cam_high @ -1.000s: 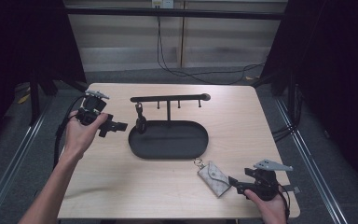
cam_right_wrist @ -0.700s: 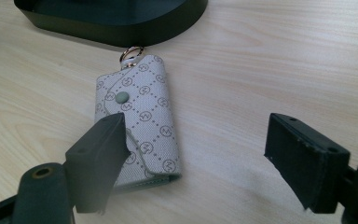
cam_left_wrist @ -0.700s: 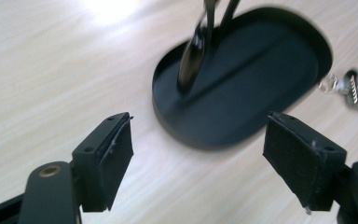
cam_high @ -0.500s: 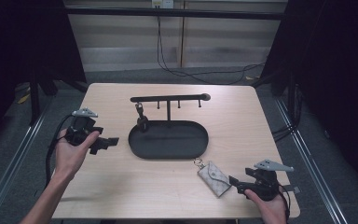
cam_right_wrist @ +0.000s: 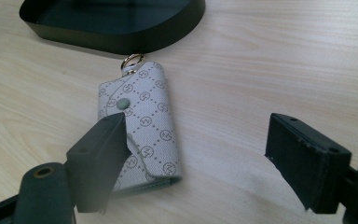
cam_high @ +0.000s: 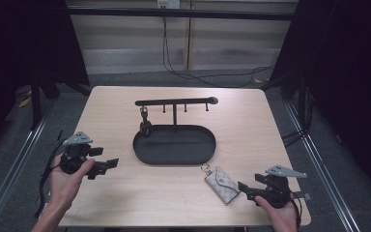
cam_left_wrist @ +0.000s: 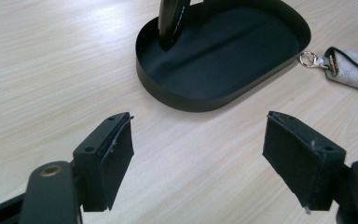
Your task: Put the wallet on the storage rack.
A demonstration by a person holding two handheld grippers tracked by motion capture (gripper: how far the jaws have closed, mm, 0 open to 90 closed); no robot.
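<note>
A black oval tray (cam_high: 174,162) with a hook rail (cam_high: 174,102) above it stands mid-table. A black key fob (cam_high: 145,126) hangs from the rail's left hook, its tip in the tray. A grey patterned key pouch (cam_high: 222,183) with a gold ring lies flat just in front of the tray. My right gripper (cam_high: 244,188) is open right behind the pouch (cam_right_wrist: 142,126), whose near corner is hidden by one jaw. My left gripper (cam_high: 104,166) hovers low at the table's left, open and pointing at the tray (cam_left_wrist: 205,100). Its jaws have just been closing a little, with nothing between them.
The light wooden table (cam_high: 251,130) ends close behind both hands. Cables trail on the floor beyond its far edge. Dark curtains hang left and right, and metal rails run along both sides of the table.
My left hand has drawn back from beside the rail toward the near left edge and sunk closer to the table. The right hand and the pouch have not moved.
</note>
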